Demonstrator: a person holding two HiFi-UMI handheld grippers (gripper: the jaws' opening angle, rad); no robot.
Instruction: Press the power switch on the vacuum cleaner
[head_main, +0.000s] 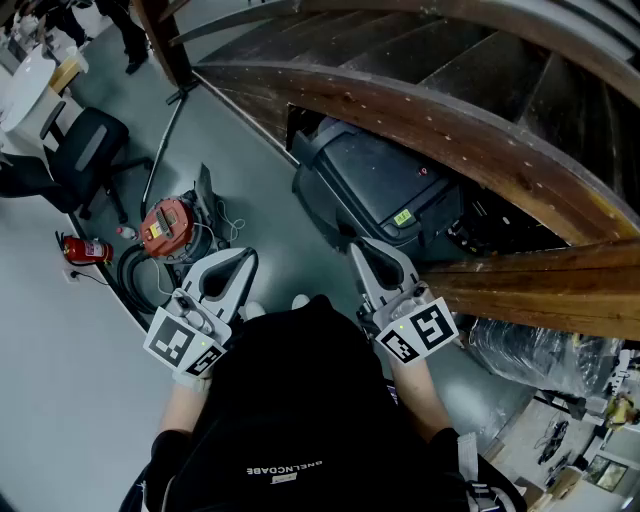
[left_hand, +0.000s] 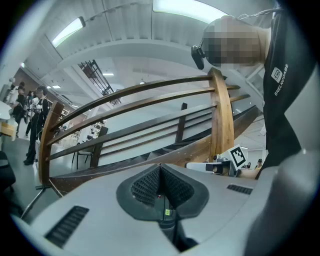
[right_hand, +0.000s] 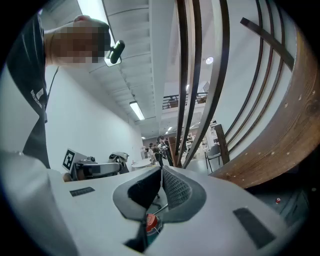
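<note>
The vacuum cleaner (head_main: 163, 225), as far as I can tell, is the red-topped canister on the floor at the far left. Its black hose (head_main: 130, 275) is coiled on the near side, and a fire extinguisher (head_main: 85, 250) lies just to its left. The lid faces up. It's roundish, so it has no real long axis to line up with. I can't pick out the power switch at this size, but my guess is it's on that red top.

From the jaws, the vacuum is off to the left and a bit farther out. The left gripper (head_main: 243, 258) is clearly the nearer one, though there's a gap of bare floor between them. Its tips aim more toward the middle than at the canister, so it would need to swing left and drop down.

The right gripper (head_main: 357, 248) sits well apart from the vacuum. It's much closer to the big black machine (head_main: 385, 185) tucked under the wooden staircase (head_main: 470, 140).

In each gripper view the two ribbed pads meet at the tip with nothing pinched between them, so both sets of jaws are closed and empty. That seems fine for poking a switch. A red round bit (right_hand: 150, 221) shows low in the slot behind the right jaws, and I can't tell what it is.
</note>
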